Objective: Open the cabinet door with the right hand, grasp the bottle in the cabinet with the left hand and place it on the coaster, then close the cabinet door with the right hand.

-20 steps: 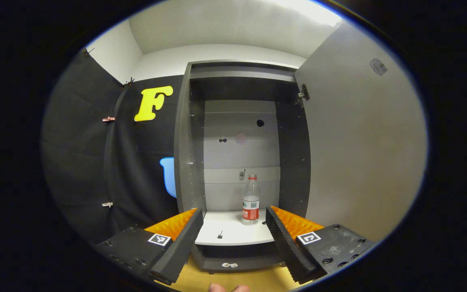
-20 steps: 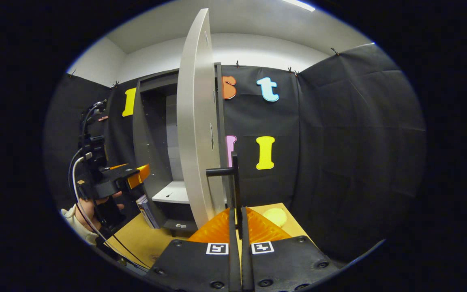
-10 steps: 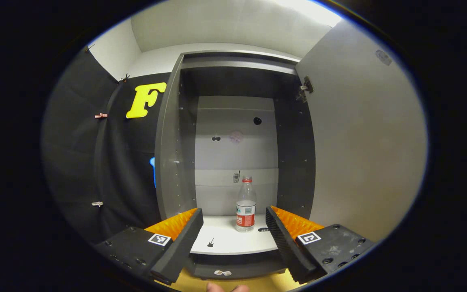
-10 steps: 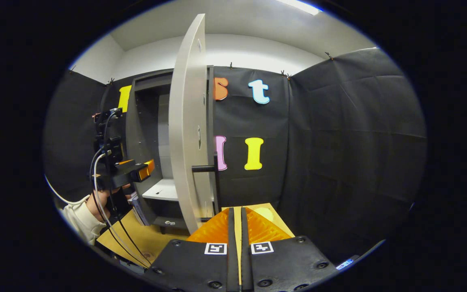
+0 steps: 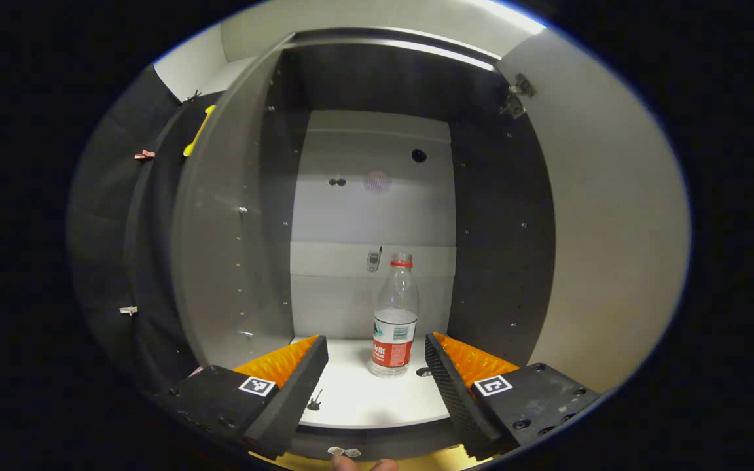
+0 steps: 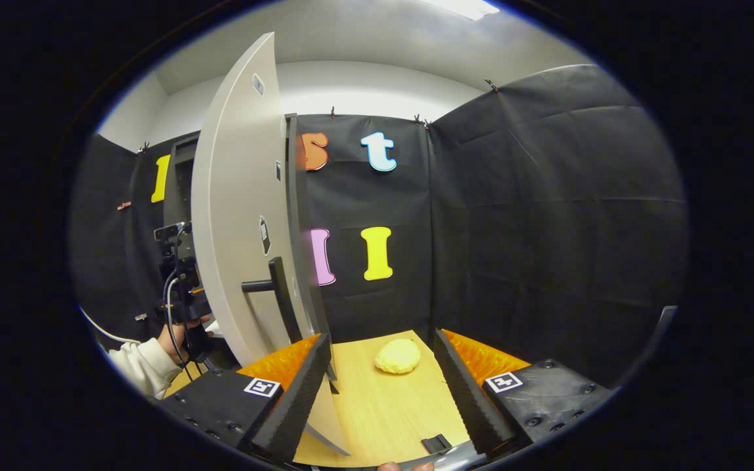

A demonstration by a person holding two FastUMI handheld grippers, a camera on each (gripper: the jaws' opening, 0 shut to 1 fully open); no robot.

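The cabinet [image 5: 377, 196] stands open, its door [image 6: 233, 216] swung wide at the right. The bottle [image 5: 394, 314] stands upright on the shelf [image 5: 357, 399], right of centre, near the right wall. It looks light, thin-walled, probably slippery; grip at the label. Left gripper [image 5: 375, 366] spread, empty, roomy leftward. Right gripper [image 6: 382, 366] released; coaster [image 6: 398, 356] beyond.

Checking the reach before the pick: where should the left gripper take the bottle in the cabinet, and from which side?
Grip the bottle on its straight body around the label, coming straight in from the open front. It stands upright on the cabinet shelf, and the left gripper is open and roughly lined up with it. The narrower neck probably gives the fingers less hold.
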